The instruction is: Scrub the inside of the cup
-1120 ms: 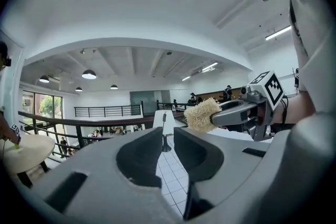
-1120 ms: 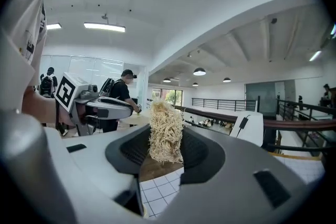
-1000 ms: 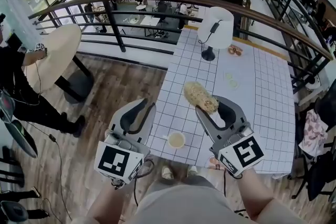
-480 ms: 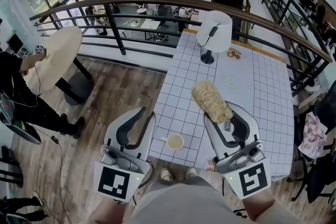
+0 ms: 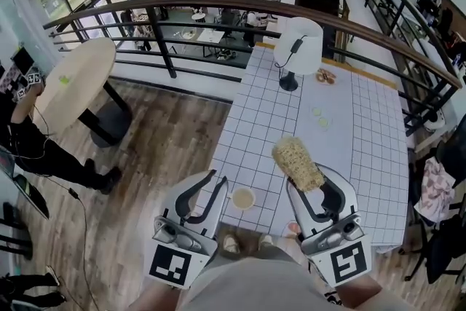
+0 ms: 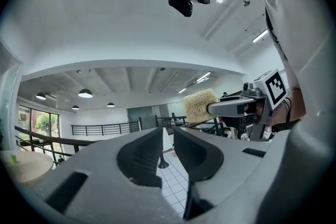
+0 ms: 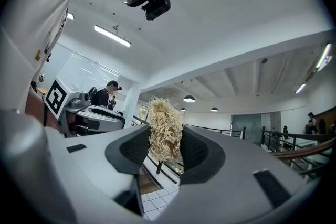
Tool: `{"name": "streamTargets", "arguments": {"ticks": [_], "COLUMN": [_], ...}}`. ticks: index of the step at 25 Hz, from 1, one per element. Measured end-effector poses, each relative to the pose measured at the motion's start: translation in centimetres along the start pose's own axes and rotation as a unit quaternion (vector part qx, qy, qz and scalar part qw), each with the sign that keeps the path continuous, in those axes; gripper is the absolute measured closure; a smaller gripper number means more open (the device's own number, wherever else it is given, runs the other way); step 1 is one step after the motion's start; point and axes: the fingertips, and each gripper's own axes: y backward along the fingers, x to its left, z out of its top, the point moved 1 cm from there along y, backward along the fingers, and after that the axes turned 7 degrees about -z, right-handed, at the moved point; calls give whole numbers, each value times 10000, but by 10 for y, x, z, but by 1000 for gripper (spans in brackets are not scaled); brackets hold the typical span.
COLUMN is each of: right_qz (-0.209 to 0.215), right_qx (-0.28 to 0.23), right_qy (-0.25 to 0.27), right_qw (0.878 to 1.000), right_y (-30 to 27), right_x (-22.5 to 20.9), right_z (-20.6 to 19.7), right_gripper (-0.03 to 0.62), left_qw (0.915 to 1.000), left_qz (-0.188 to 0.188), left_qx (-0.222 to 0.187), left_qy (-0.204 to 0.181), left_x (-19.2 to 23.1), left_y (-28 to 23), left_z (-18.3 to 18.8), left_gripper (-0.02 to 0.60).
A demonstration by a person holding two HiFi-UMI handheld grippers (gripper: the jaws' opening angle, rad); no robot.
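Observation:
A small pale cup (image 5: 242,198) stands on the white gridded table (image 5: 364,135), close to its near edge. My right gripper (image 5: 309,184) is to the right of the cup and raised, shut on a straw-coloured fibrous scrubber (image 5: 297,162) that sticks up out of the jaws. In the right gripper view the scrubber (image 7: 165,131) is squeezed between both pads of that gripper (image 7: 165,145). My left gripper (image 5: 215,182) hangs left of the cup. Its jaws (image 6: 168,135) show a narrow gap with nothing in it. Both gripper views point upward, so neither shows the cup.
A white lamp (image 5: 300,40) stands at the table's far end, with small items (image 5: 325,74) beside it. A curved railing (image 5: 218,0) runs behind the table. To the left are a round table (image 5: 73,80) and a person (image 5: 22,142) on the wooden floor.
Both grippers have drawn back toward me and lower in the head view. The scrubber has swung from leaning left to nearly upright. The cup has not moved.

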Motion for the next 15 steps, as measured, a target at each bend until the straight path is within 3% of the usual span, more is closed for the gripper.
{"name": "streamTargets", "arguments": {"ticks": [9,15], "right_qz": [-69,-12], "right_qx": [252,162], "right_qy": [13,-163], "right_qw": [9997,9997], "right_y": [1,0], "right_x": [-3,-4], "right_z": [-8,0], "right_gripper": [442,445], "left_qw": [9999,10000], "left_qz": [-52,-13], "left_qx": [103,38], "left_qy": [28,86], "left_x": [-8,-8], "left_y": [-3,-2], "left_z": [-4,-2], "left_gripper": [516,554]}}
